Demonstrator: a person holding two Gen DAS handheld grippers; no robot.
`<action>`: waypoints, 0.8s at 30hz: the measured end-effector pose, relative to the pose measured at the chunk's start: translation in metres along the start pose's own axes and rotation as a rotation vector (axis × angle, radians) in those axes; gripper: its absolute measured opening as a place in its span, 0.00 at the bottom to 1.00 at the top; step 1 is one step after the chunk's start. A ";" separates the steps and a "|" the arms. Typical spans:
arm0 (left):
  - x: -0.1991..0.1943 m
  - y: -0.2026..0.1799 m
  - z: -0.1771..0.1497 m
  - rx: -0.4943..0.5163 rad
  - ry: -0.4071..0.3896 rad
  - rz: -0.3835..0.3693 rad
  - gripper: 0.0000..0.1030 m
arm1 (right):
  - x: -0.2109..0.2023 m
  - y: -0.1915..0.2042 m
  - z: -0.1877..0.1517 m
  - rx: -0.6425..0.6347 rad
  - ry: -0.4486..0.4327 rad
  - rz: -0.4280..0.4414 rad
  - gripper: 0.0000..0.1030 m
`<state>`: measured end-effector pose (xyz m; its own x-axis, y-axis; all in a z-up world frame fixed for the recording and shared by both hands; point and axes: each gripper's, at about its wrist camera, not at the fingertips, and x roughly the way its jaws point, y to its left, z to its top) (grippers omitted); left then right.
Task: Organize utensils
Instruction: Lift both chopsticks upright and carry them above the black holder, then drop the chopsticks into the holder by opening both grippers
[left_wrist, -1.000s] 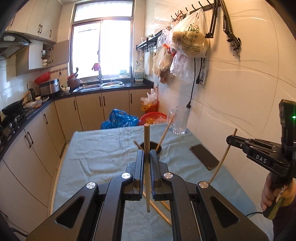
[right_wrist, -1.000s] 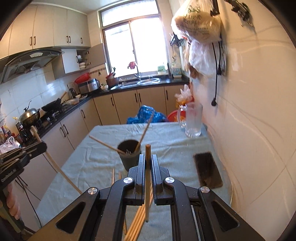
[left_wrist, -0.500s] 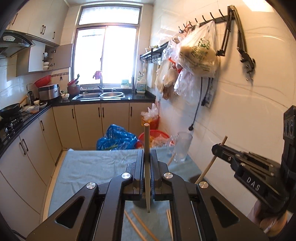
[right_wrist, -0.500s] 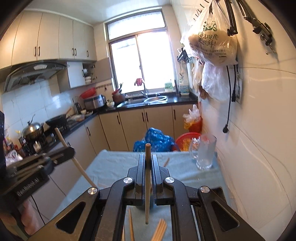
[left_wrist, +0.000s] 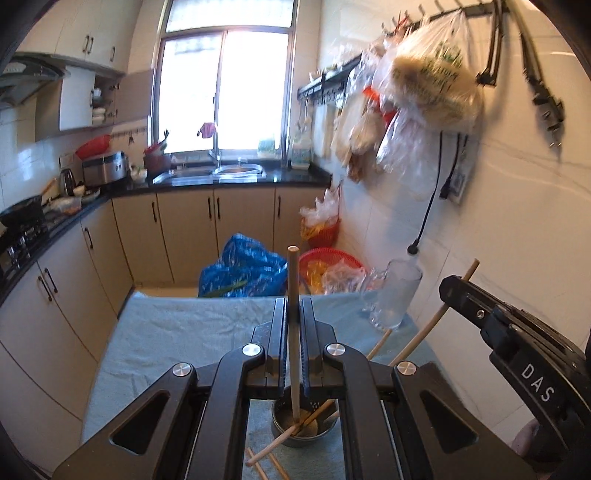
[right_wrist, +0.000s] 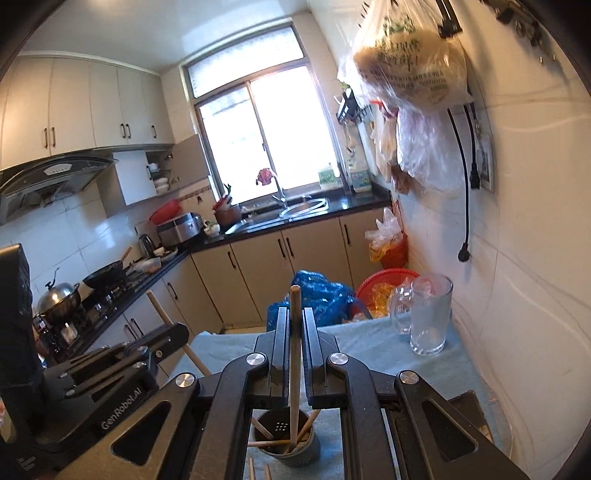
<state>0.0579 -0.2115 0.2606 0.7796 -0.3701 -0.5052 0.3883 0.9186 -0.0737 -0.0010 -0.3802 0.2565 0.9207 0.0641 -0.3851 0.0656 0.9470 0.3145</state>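
Right between the fingers of the left gripper (left_wrist: 293, 325) stands a wooden chopstick (left_wrist: 293, 317), nearly upright, the jaws clamped narrow on its shaft; its top sticks up above the fingertips and its lower end reaches down to the mouth of a dark round holder (left_wrist: 304, 424) directly below the fingers. Other chopsticks lean in that holder, and a few loose ones (left_wrist: 266, 458) lie on the pale blue cloth (left_wrist: 177, 332) just beside it, toward the camera. To the right of these fingers the right gripper (left_wrist: 448, 286) comes in from the side, pinching a second chopstick (left_wrist: 428, 328) that slants down toward the table.

From the right gripper's own camera, its fingers (right_wrist: 310, 332) are likewise closed tight on that stick (right_wrist: 294, 332), which stands upright between them with its lower end inside the holder (right_wrist: 286, 443) underneath. Left of them, the left gripper (right_wrist: 177, 332) is seen from the side, its stick (right_wrist: 162, 314) angled across.

Beyond the fingertips and to the right, a clear glass mug (right_wrist: 430, 317) stands on the cloth near the wall. Past the table's far edge lie a blue plastic bag (right_wrist: 317, 295) and a red basket (right_wrist: 388, 284) on the floor. Farther still run the cabinets, the sink (right_wrist: 303, 206) and the bright window (right_wrist: 266, 140).
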 end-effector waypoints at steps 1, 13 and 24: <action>0.005 0.001 -0.001 -0.001 0.012 0.002 0.05 | 0.006 -0.002 -0.002 0.004 0.013 -0.002 0.07; 0.030 0.006 -0.016 -0.012 0.067 0.002 0.21 | 0.062 -0.025 -0.029 0.023 0.139 -0.018 0.07; -0.019 0.010 -0.015 -0.026 0.003 -0.006 0.39 | 0.042 -0.029 -0.024 0.040 0.113 -0.029 0.48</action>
<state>0.0390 -0.1935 0.2565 0.7757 -0.3755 -0.5073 0.3800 0.9196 -0.0995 0.0260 -0.3976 0.2103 0.8693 0.0738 -0.4888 0.1089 0.9359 0.3351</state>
